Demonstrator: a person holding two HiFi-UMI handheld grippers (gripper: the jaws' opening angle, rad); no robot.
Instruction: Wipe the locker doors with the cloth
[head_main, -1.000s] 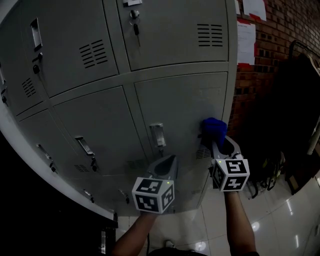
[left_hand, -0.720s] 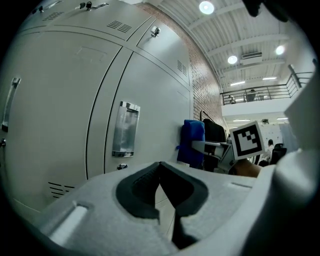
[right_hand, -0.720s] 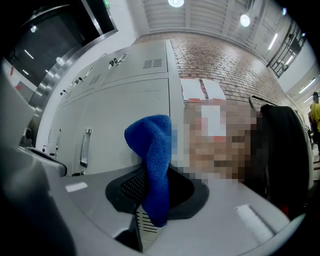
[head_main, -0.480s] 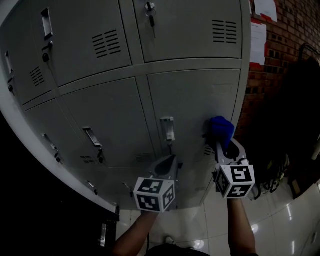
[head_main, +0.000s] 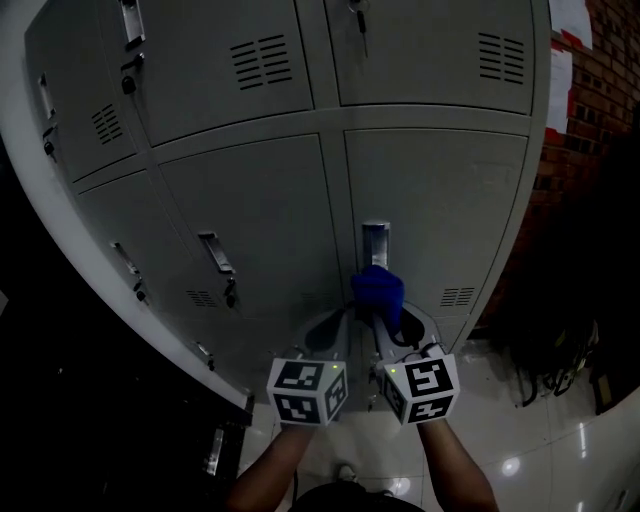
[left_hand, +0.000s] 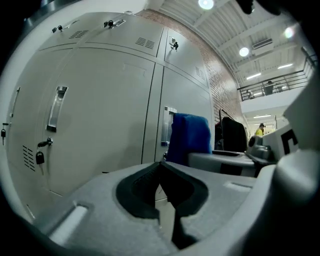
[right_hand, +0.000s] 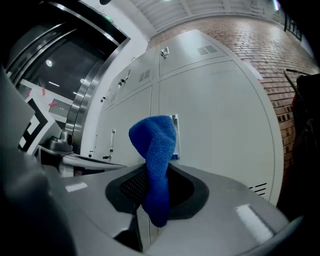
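- my right gripper (head_main: 386, 322) is clamped on the blue cloth (head_main: 377, 290); in the right gripper view the jaws of my right gripper (right_hand: 155, 194) pinch the lower part of the cloth (right_hand: 156, 150), and its bunched top stands up above them.
- the cloth is up at the lower right locker door (head_main: 450, 210), just under that door's metal handle (head_main: 375, 240); i cannot tell whether it actually presses on the metal.
- in the right gripper view the handle (right_hand: 174, 131) shows right behind the top of the cloth.
- my left gripper (head_main: 333, 328) has its jaws together with nothing between them; the left gripper view shows the dark pads of the left gripper (left_hand: 162, 186) meeting.
- the left gripper sits just beside the right one, to its left, pointing at the foot of the lockers near the seam between the lower left door (head_main: 260, 225) and the lower right one.
- from the left gripper view the cloth (left_hand: 190, 136) stands just to the right, in front of the handle (left_hand: 167, 125).
- the lower left door carries its own handle (head_main: 217, 253).
- a brick wall (head_main: 600, 90) runs to the right of the lockers, and the glossy tile floor (head_main: 560, 445) lies below.
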